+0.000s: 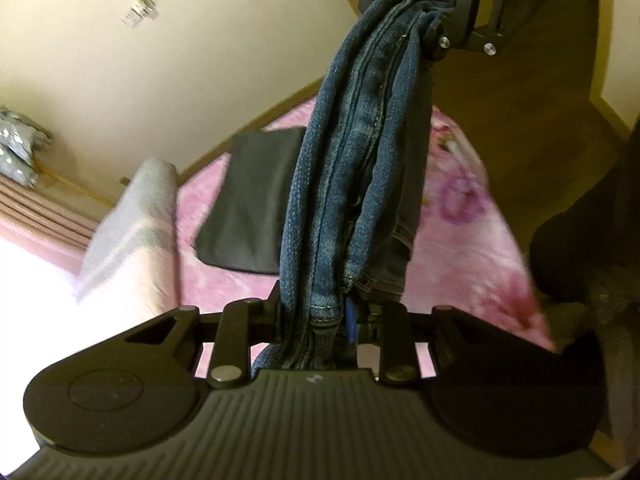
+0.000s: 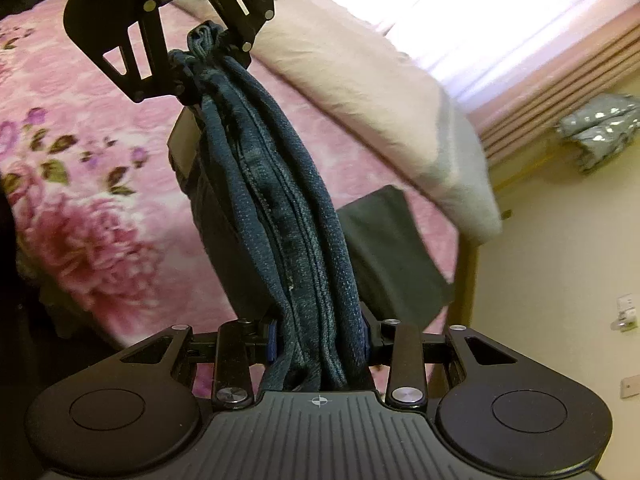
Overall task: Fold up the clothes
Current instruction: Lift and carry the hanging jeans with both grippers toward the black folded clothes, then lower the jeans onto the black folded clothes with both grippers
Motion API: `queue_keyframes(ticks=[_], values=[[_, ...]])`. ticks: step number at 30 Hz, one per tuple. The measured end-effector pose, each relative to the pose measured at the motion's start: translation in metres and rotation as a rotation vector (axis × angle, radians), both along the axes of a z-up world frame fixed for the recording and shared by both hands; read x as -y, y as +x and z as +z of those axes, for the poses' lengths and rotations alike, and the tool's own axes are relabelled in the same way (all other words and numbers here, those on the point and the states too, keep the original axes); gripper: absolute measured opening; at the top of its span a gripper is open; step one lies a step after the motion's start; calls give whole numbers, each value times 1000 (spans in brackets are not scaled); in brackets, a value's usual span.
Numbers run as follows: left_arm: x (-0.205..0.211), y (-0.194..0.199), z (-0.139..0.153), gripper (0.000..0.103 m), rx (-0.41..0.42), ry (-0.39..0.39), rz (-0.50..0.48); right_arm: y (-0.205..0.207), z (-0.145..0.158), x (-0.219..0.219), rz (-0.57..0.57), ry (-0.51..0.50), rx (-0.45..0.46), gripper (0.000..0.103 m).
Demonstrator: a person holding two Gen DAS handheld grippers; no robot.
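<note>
**Bunched jeans stretched between two grippers above the bed**

A pair of dark blue denim jeans (image 1: 352,168), gathered into a thick rope of lengthwise folds with stitched seams showing, hangs in the air over a pink floral plush bedspread (image 2: 80,208). Its long axis runs straight from one gripper to the other: in the left wrist view it leads away from the black left gripper (image 1: 320,316) up to the black right gripper (image 1: 424,16) at the far end, and the right wrist view shows the same line in reverse. A hemmed edge sits at the left gripper's jaws.

Both grippers are clamped on the denim, one at each end, with blue pads pressed against the cloth. A further layer of the jeans droops below the taut bundle.

On the bedspread beneath lies a flat folded dark grey garment (image 1: 248,200), beside a pale pink and grey pillow (image 1: 132,232). A cream wall (image 1: 120,80) carries white wall sockets (image 1: 140,10); nothing printed on them can be read, and no brand tag on the jeans is legible.
</note>
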State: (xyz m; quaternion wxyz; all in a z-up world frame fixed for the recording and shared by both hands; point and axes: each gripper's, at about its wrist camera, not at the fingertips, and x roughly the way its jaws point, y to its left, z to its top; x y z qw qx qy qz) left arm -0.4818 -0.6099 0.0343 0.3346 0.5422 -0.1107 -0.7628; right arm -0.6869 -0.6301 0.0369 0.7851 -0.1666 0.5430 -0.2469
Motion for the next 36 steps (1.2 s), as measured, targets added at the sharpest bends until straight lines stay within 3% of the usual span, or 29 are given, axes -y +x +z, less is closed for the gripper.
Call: queue_keyframes(ticks=[5,9,17,21,25,29,32,36], values=[[70,-19,8,26,4,-90,40,-4,16,60,18,-84,23,35],[131,-37,10,26,9,-163,81,-15,16,133,65,-150,42,35],[293,-105,-46,26,73,-205,210,-31,-34,321,210,-184,66,35],[348,-121,-78,26,102,-266,257,-35,-63,386,244,-225,86,35],[369,-126,-138,26,135,-270,267,-36,-108,413,239,-241,107,35],[367,-130,-213,26,161,-132,250,-37,-176,415,234,-153,77,35],[350,-135,-249,27,168,-82,196,-44,-213,407,230,-90,46,35],[341,-139,-263,27,170,-75,183,-55,-230,400,206,-60,37,37]])
